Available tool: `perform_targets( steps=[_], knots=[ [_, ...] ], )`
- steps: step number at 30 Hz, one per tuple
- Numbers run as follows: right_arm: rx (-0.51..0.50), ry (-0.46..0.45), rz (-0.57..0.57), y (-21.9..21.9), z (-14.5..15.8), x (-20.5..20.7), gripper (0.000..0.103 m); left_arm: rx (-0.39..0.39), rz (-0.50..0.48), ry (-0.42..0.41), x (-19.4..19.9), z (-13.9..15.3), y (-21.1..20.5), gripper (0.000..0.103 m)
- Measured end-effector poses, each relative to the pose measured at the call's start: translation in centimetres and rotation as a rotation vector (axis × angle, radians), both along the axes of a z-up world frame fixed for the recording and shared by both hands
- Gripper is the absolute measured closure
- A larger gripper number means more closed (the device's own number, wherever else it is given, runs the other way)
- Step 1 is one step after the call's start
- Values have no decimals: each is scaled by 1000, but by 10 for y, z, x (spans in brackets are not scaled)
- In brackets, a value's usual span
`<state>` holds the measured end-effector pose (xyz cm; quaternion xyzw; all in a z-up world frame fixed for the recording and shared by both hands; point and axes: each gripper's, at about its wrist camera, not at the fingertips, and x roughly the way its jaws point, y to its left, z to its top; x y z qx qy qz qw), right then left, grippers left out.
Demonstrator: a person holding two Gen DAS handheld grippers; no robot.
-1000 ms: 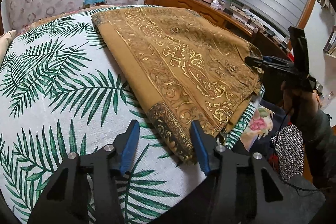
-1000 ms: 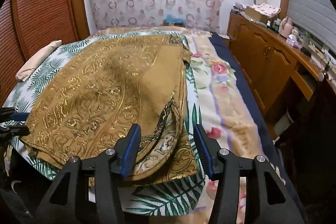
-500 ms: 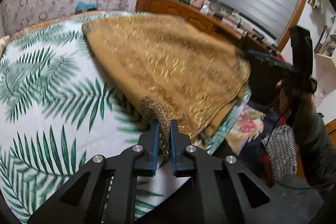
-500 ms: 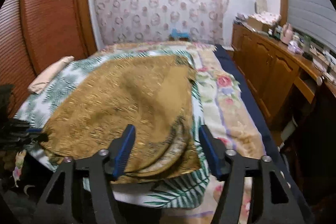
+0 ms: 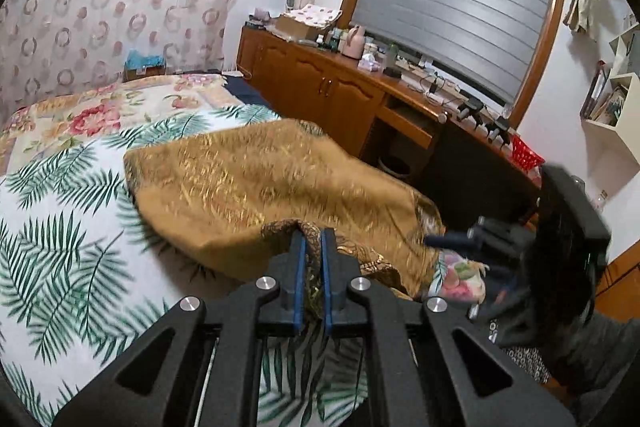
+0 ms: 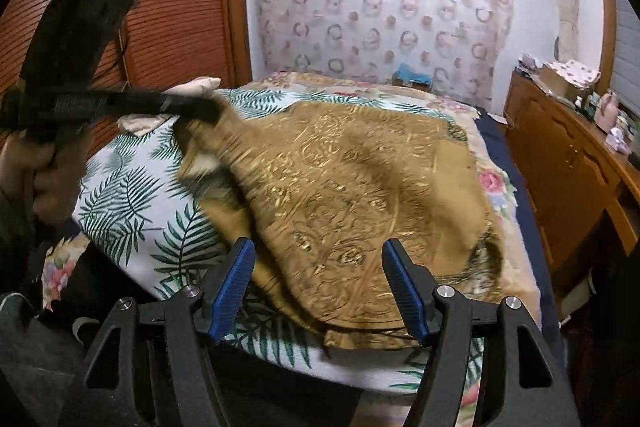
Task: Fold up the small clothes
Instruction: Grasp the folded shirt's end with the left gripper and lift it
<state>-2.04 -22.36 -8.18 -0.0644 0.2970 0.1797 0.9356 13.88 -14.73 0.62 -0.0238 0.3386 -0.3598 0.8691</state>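
On the palm-leaf bedspread (image 6: 132, 211) I see my left gripper (image 5: 313, 247) pinched tight on the dark-bordered corner of the gold patterned cloth (image 6: 360, 195), lifting it, the cloth's length running away toward the curtained wall (image 6: 380, 7), while my right gripper (image 6: 320, 283) stands wide over its near edge, gripping nothing.

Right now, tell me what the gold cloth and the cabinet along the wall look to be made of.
Gold cloth: thin woven fabric, mustard ground with shiny metallic-looking gold print; it drapes and bunches softly where the left gripper pinches its corner. The fibre cannot be told.
Cabinet: wood or wood veneer, reddish-brown with a smooth, slightly glossy finish; arched panel doors show.
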Motion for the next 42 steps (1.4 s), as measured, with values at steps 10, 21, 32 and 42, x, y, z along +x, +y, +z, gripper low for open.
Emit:
perform_targets(
  steps=[10,21,32,42],
  knots=[
    [-101,17,-2,-5,-13,8,35,-39,31,-9,10,4,2,95],
    [-169,33,-86,-12,-23,24,35,-87,63,-4,13,8,15,95],
    [-231,-13,-19,1,10,39,95,-89,118,-19,22,7,33,95],
    [-290,-138,9,31,83,131,96,-107,221,-19,79,10,61,95]
  ],
)
